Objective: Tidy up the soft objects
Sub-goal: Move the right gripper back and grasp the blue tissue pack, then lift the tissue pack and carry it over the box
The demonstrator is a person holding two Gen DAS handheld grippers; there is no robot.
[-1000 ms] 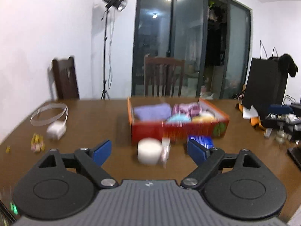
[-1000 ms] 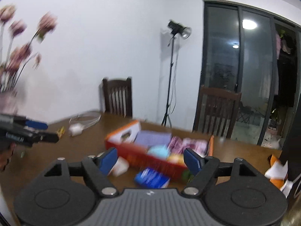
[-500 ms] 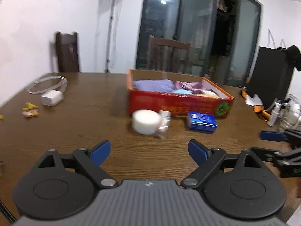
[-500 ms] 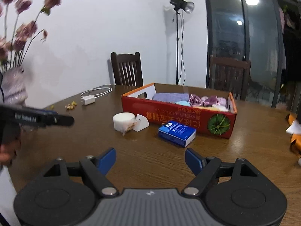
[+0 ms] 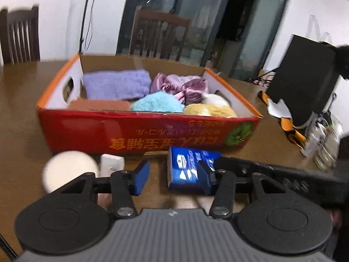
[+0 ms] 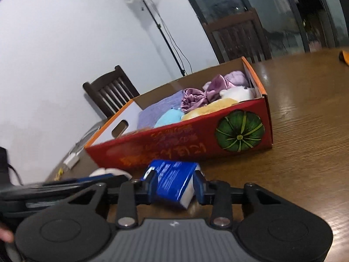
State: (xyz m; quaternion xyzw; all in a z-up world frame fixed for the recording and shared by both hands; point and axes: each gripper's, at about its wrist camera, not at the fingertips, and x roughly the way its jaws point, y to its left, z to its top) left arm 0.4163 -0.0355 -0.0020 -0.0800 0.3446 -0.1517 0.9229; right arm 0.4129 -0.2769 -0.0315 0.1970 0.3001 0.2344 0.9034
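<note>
While the blue pack [image 6: 174, 180] is lying on the table [image 6: 305, 131] by the red box [image 6: 196, 139], my right claw [image 6: 175, 187] is closing on it, pads touching. My left claw [image 5: 172, 178] is closing on nothing.

Glossy printed cardboard box [image 5: 139, 131], raw brown inside. Fluffy purple towel [image 5: 116, 84], shiny satin cloth [image 5: 181, 85], fuzzy blue plush [image 5: 157, 103]. Wood-grain table [image 6: 309, 118] with sheen; blue pack [image 6: 172, 181] in glossy plastic wrap.
</note>
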